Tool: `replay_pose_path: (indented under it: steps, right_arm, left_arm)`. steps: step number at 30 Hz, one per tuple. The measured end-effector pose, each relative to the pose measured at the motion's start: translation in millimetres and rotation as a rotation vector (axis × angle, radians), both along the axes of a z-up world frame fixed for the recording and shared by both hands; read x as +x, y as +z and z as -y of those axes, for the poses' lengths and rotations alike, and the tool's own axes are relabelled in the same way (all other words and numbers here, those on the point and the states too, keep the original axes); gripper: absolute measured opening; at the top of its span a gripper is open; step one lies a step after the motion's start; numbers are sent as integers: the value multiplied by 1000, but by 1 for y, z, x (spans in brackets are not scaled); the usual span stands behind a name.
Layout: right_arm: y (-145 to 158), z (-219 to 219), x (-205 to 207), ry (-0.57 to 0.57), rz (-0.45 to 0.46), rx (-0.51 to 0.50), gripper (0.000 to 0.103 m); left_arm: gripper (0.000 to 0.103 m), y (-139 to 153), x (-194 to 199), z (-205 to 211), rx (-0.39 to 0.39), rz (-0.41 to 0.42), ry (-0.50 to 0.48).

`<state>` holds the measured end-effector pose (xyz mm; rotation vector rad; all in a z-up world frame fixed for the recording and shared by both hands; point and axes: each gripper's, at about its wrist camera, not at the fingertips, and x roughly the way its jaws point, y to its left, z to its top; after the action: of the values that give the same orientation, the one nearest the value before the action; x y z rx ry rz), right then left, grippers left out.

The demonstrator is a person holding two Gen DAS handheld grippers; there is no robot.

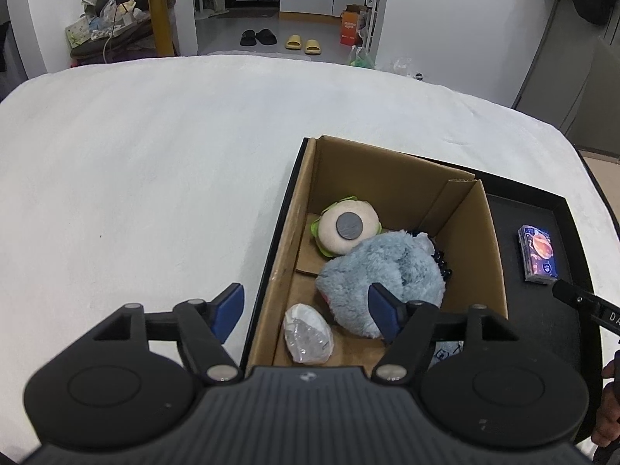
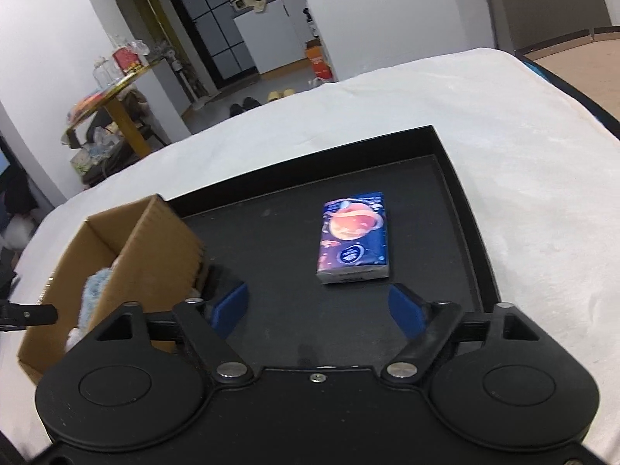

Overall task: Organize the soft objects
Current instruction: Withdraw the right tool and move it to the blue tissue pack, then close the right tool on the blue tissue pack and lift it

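Here, on a table draped in a white cloth [image 1: 155, 162], a black tray [image 2: 461, 193] carries an open cardboard box [image 1: 476, 232] at its left end. Inside the box lie three soft items: a burger-shaped plush [image 1: 341, 232] with a grey disc facing up at the far side, a fluffy blue-grey plush toy [image 1: 387, 271] in the middle touching the burger, and a small clear-wrapped white bundle [image 1: 308, 333] on the box floor at the near left corner. Something dark and beaded pokes out behind the blue toy, too hidden to identify.

To the right of the box, on the tray's bare black floor, a tissue pack [image 2: 352, 244] printed with a planet design lies flat, well apart from the box wall.

The left gripper [image 1: 306, 312] hangs over the near left edge of the box, tilted downward, its blue-padded jaws spread apart and holding nothing; its right pad sits in front of the blue toy in the left wrist view, though contact cannot be confirmed.

The right gripper [image 2: 325, 306] is angled down at the tray, its jaws parted wide and empty, with the tissue pack just beyond its fingertips and not between them. Part of a hand [image 1: 608, 407] shows at the right edge of the left wrist view.
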<state>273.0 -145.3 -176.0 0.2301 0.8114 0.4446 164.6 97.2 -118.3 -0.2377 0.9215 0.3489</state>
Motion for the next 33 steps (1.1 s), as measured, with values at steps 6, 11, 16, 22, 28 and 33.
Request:
replay_pose_path:
  steps: [6, 11, 16, 22, 28, 33]
  right_arm:
    - [-4, -3, 12, -24, 10, -42, 88]
    - [-10, -9, 23, -37, 2, -67, 91]
    - [-20, -19, 34, -58, -13, -123, 91]
    - [-22, -35, 41, -15, 20, -202, 91]
    - [-25, -50, 44, -6, 17, -239, 87]
    - [-21, -57, 36, 5, 30, -297, 50]
  left_arm:
    - [70, -2, 9, 11, 22, -6, -3]
    - [75, -5, 18, 17, 48, -30, -8]
    - [75, -9, 21, 19, 64, -37, -11]
    - [75, -6, 19, 17, 57, -38, 5]
    - [75, -3, 15, 12, 61, -39, 7]
    - [75, 1, 11, 9, 58, -35, 16]
